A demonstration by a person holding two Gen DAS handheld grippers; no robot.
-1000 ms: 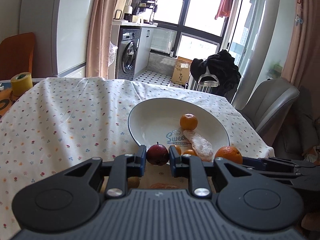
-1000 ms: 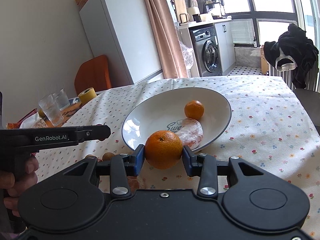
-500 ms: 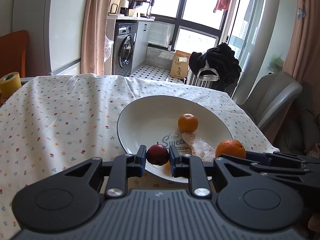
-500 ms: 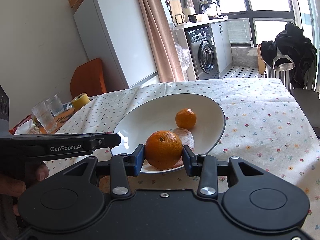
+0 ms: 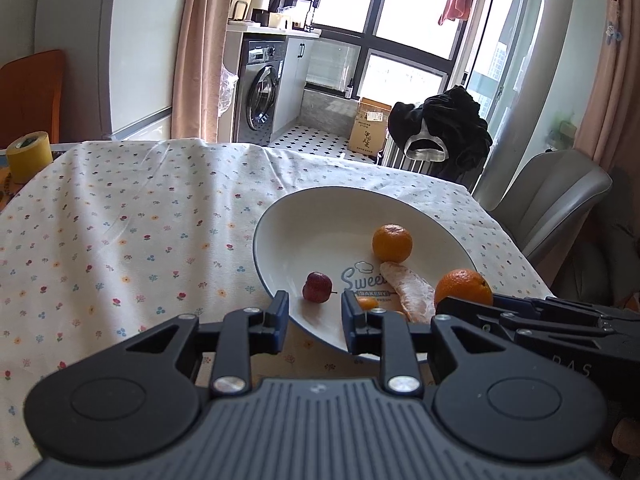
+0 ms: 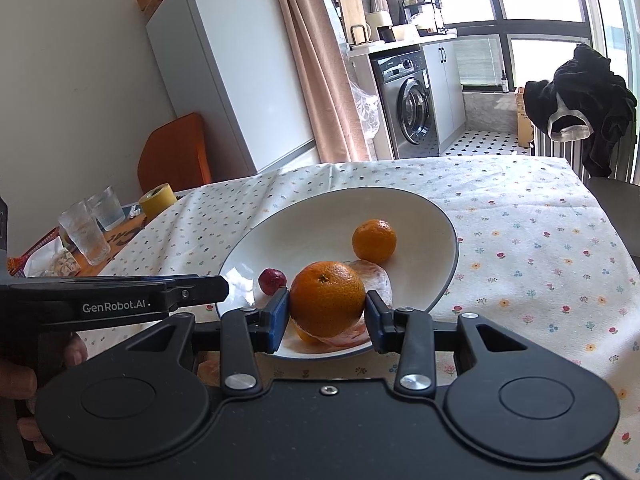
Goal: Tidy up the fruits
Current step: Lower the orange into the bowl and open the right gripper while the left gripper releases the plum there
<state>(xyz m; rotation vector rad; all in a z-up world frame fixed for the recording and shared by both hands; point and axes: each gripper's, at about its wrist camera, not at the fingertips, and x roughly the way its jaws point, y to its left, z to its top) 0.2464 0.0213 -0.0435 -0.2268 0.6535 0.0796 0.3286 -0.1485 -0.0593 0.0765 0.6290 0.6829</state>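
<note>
Plate (image 5: pixel 280 216) w/ 1 small red fruit (image 5: pixel 317 287), 1 mandarin (image 5: pixel 392 243); left gripper (image 5: pixel 314 316) spread, empty; right gripper (image 6: pixel 326 312) clamps 1 orange (image 6: pixel 327 298).

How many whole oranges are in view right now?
2. One small orange lies toward the far side of the plate. A larger orange is clamped in the right tool over the plate's near edge. Orange bits behind the tools may be more fruit.
</note>
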